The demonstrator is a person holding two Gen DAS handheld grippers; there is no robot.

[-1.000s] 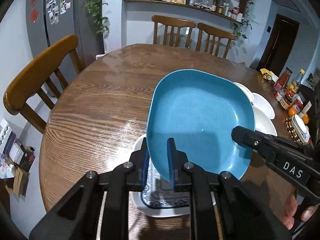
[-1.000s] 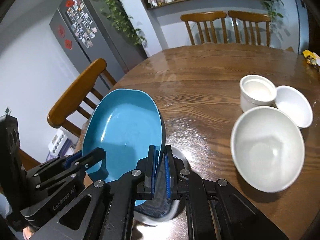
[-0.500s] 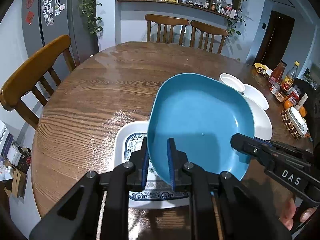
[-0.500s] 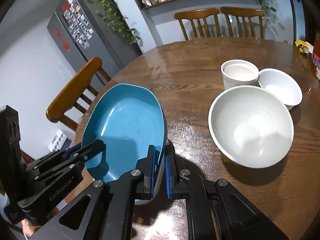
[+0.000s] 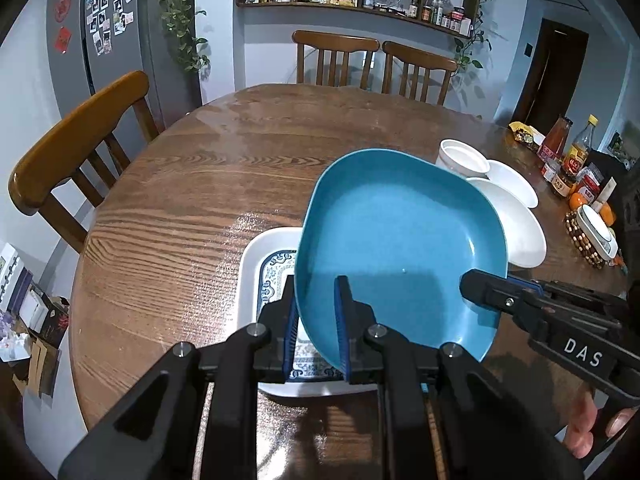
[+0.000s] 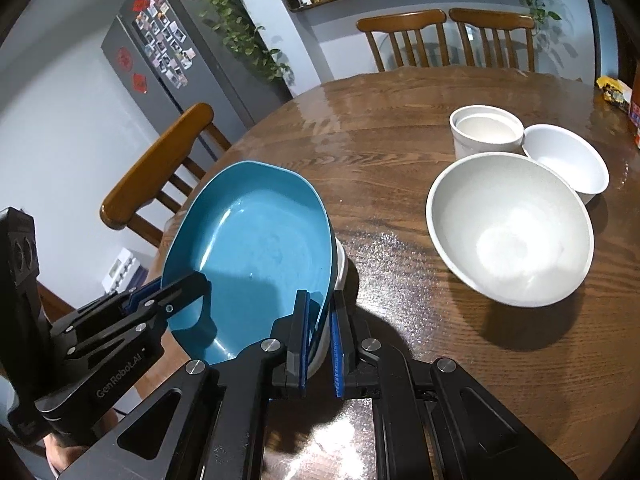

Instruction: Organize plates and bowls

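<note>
A blue square plate [image 5: 400,240] is held by both grippers just above a white plate with a blue pattern [image 5: 272,272] that lies on the round wooden table [image 5: 200,184]. My left gripper [image 5: 316,320] is shut on the blue plate's near rim. My right gripper [image 6: 320,328] is shut on the plate's right rim [image 6: 256,256]; it also shows in the left wrist view [image 5: 480,292]. The blue plate hides most of the white plate.
A large white bowl [image 6: 508,228], a smaller white bowl [image 6: 564,160] and a white round pot [image 6: 486,130] stand to the right. Bottles and jars [image 5: 568,160] line the table's far right edge. Wooden chairs [image 5: 76,140] surround the table.
Both grippers have moved the blue plate back toward me and lower over the white patterned plate, so more of that plate and the bowls show.
</note>
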